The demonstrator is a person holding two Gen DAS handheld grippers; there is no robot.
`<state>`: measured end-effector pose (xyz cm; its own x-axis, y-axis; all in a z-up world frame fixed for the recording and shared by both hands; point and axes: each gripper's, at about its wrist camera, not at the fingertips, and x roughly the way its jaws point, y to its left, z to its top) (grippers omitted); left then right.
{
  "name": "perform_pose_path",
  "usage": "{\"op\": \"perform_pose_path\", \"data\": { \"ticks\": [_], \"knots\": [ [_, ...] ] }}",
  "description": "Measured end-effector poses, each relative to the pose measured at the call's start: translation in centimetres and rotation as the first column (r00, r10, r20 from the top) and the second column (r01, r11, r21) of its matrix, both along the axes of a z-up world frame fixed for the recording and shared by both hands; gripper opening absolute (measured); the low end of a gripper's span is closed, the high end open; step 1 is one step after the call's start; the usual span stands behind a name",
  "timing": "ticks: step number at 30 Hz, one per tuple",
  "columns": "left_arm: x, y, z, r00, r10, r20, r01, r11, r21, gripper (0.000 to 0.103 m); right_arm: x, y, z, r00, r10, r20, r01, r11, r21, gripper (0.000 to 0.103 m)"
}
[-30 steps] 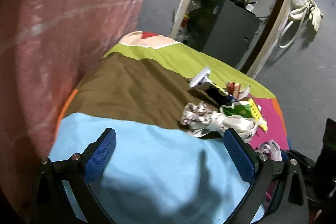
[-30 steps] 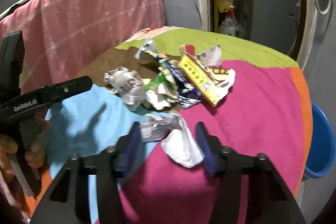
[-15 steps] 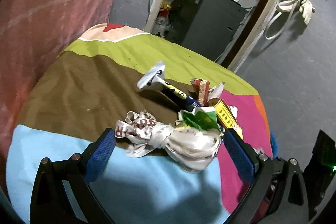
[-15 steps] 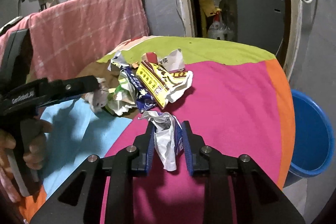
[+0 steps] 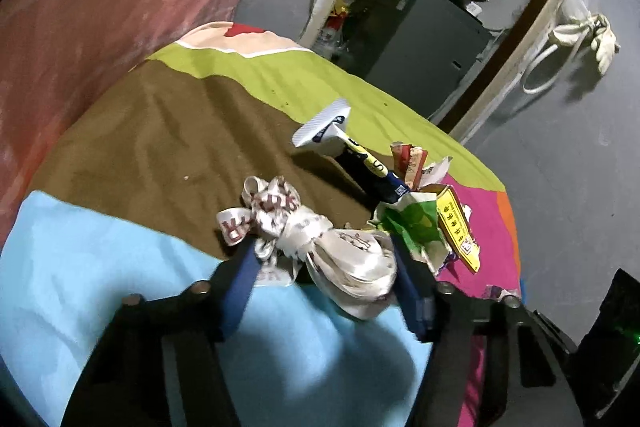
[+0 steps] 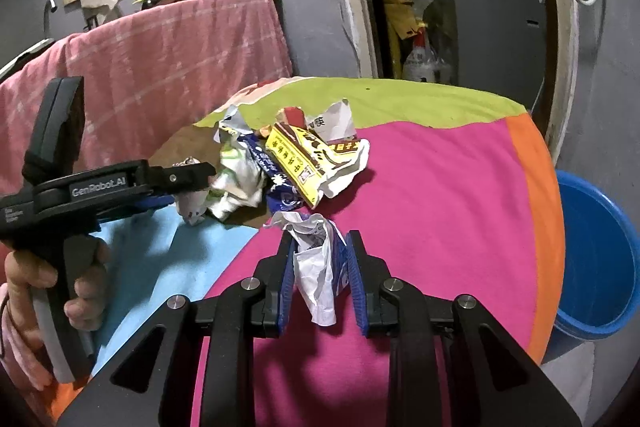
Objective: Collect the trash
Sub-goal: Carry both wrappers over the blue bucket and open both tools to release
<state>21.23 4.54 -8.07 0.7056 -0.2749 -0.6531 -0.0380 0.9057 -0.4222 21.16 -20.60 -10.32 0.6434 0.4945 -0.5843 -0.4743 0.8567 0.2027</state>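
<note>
On the patchwork cloth (image 6: 440, 179), our left gripper (image 5: 324, 267) has its jaws around a knotted bag (image 5: 344, 251), pads touching both sides. Our right gripper (image 6: 320, 263) pinches a crumpled wrapper (image 6: 316, 259); a blue tub (image 6: 596, 259) sits beside.

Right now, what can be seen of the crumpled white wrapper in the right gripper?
The crumpled white wrapper looks like thin creased plastic or paper with faint print. It hangs upright, pinched between the blue pads of the right gripper, its top flaring above them and its tail drooping below, over the pink part of the tablecloth.
</note>
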Motion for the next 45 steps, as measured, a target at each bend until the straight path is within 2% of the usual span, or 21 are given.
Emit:
{"op": "perform_pose_path", "data": {
  "ticks": [1, 6, 12, 17, 20, 24, 27, 32, 35, 38, 40, 45],
  "knots": [
    [-0.1, 0.0, 0.0, 1.000, -0.002, -0.002, 0.002, 1.000, 0.000, 0.046, -0.1, -0.1, 0.0, 1.000, 0.003, 0.000, -0.003, 1.000, 0.001, 0.023],
    [-0.8, 0.2, -0.1, 1.000, -0.012, -0.024, 0.011, 0.999, -0.032, 0.015, -0.5, 0.6, -0.1, 1.000, 0.017, 0.003, -0.017, 1.000, -0.018, 0.022],
    [-3.1, -0.2, 0.8, 1.000, -0.010, 0.008, 0.010, 0.999, -0.031, 0.010, -2.2, 1.0, 0.8, 0.997, 0.009, 0.080, -0.006, 0.999, -0.041, 0.018],
    [-6.6, -1.8, 3.0, 0.991, -0.020, 0.132, 0.017, 1.000, 0.022, 0.010, -4.2, 0.3, 2.5, 0.982, -0.014, 0.190, 0.019, 1.000, -0.023, 0.018],
    [-8.0, -3.8, 5.0, 0.967, -0.050, 0.249, 0.038, 0.998, 0.051, 0.010, -5.1, -0.8, 4.0, 0.962, -0.058, 0.266, 0.058, 0.998, 0.007, 0.018],
    [-8.4, -6.9, 7.1, 0.924, -0.084, 0.372, 0.057, 0.995, 0.082, 0.010, -6.0, -3.4, 6.8, 0.914, -0.139, 0.382, 0.129, 0.990, 0.052, 0.018],
    [-8.1, -10.0, 8.6, 0.880, -0.115, 0.460, 0.074, 0.992, 0.106, 0.010, -6.3, -5.8, 9.0, 0.865, -0.195, 0.463, 0.183, 0.980, 0.071, 0.018],
    [-6.9, -15.9, 10.6, 0.775, -0.193, 0.601, 0.107, 0.978, 0.177, 0.010, -6.1, -9.7, 11.9, 0.774, -0.276, 0.570, 0.273, 0.958, 0.093, 0.018],
    [-5.8, -19.4, 11.3, 0.735, -0.221, 0.641, 0.120, 0.973, 0.199, 0.010, -5.6, -12.2, 13.1, 0.728, -0.311, 0.611, 0.314, 0.944, 0.106, 0.018],
    [-4.0, -22.3, 11.4, 0.720, -0.241, 0.651, 0.134, 0.968, 0.210, 0.011, -4.8, -14.5, 13.6, 0.690, -0.337, 0.640, 0.353, 0.929, 0.109, 0.018],
    [-2.9, -24.2, 11.2, 0.723, -0.255, 0.642, 0.144, 0.965, 0.221, 0.011, -4.4, -16.0, 13.4, 0.674, -0.349, 0.651, 0.374, 0.921, 0.107, 0.018],
    [0.5, -28.2, 10.3, 0.743, -0.308, 0.595, 0.185, 0.948, 0.260, 0.011, -2.0, -19.7, 12.1, 0.668, -0.391, 0.633, 0.410, 0.904, 0.126, 0.018]
  ]
}}
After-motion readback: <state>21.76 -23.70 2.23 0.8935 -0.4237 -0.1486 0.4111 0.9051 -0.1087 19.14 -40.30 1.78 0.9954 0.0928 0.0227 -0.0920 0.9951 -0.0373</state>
